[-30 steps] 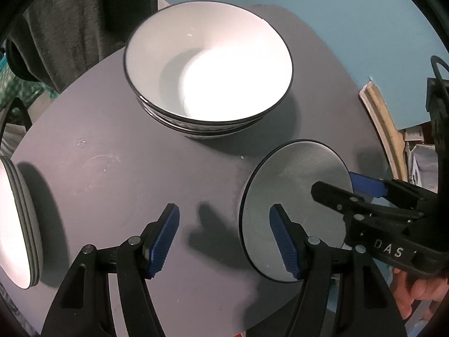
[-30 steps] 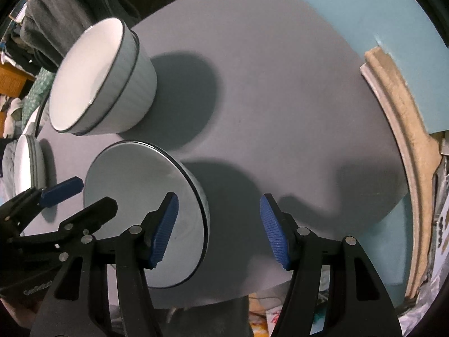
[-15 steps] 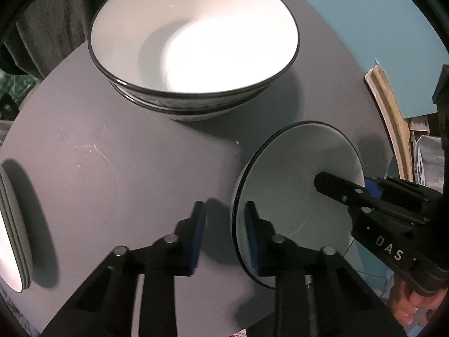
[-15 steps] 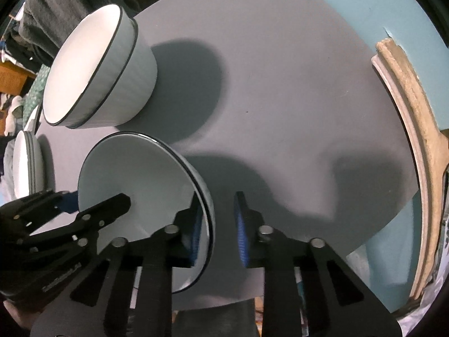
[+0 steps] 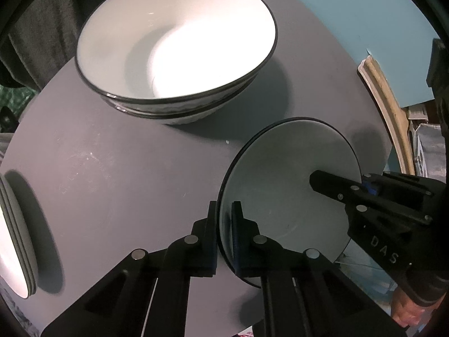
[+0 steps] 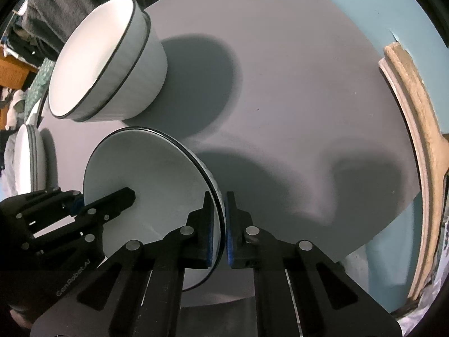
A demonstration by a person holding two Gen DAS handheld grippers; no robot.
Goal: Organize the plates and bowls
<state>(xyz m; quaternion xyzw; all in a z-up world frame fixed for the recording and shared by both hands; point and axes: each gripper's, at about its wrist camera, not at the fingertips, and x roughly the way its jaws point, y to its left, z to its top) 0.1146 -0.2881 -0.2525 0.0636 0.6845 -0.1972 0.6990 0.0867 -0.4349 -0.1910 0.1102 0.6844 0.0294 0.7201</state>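
A white bowl with a black rim (image 5: 283,174) (image 6: 157,179) is held between both grippers near the table's front edge. My left gripper (image 5: 224,210) is shut on its left rim. My right gripper (image 6: 221,205) is shut on its right rim; it shows in the left wrist view (image 5: 362,188). The left gripper also shows in the right wrist view (image 6: 81,205). A stack of white black-rimmed bowls (image 5: 174,47) (image 6: 103,61) stands behind on the round grey table (image 5: 112,174) (image 6: 294,84). Stacked white plates (image 5: 14,252) (image 6: 28,160) sit at the left edge.
A teal wall (image 5: 350,8) lies behind the table. A wooden curved trim (image 6: 415,129) runs along the right side. Dark cloth (image 5: 33,36) hangs at the back left.
Both grippers have closed from wide open onto opposite sides of the bowl's rim. The bowl now appears tilted and slightly raised, and the left wrist view has moved nearer the stacked bowls.
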